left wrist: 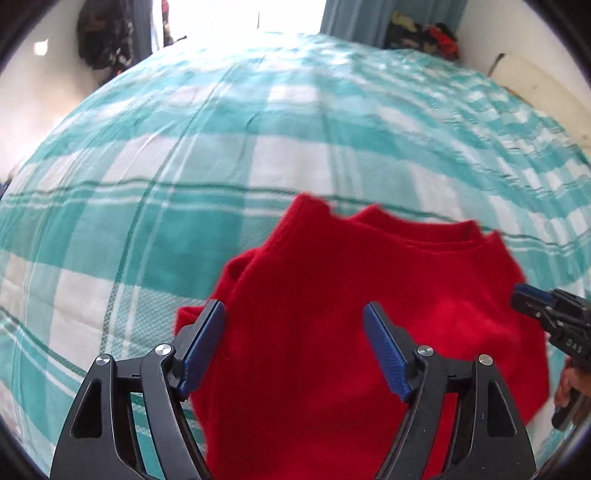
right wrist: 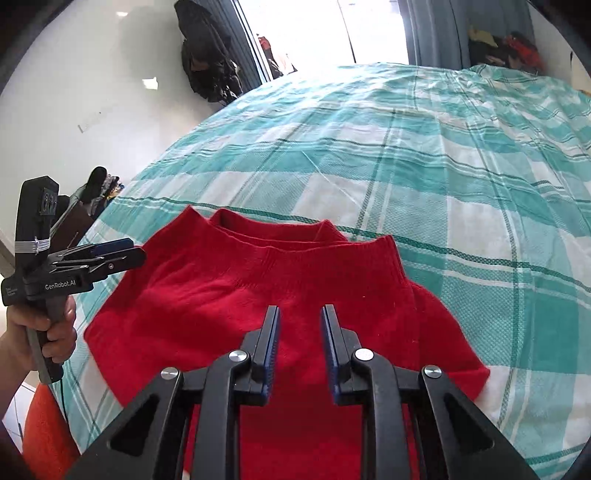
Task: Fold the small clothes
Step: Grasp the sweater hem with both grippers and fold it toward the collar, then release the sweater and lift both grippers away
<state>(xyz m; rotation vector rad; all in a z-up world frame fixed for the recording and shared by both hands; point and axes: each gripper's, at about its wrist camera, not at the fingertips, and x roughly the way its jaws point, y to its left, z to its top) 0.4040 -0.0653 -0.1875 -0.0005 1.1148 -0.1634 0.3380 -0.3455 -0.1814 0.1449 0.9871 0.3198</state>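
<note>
A small red knitted sweater lies on the teal and white checked bedspread, its ribbed neckline at the far side and its cloth in layers. My left gripper hovers over the sweater's left part, open wide, with nothing between its blue pads. From the right wrist view it shows side-on at the sweater's left edge, left gripper in a person's hand. My right gripper stands over the sweater's near middle, jaws a narrow gap apart and pinching no cloth. The right gripper reaches in at the sweater's right edge.
Dark clothes hang on the white wall at the back left. More clothes are piled in the far right corner beside the curtain. A bright window glares at the head of the bed. Something orange sits below the bed's near left edge.
</note>
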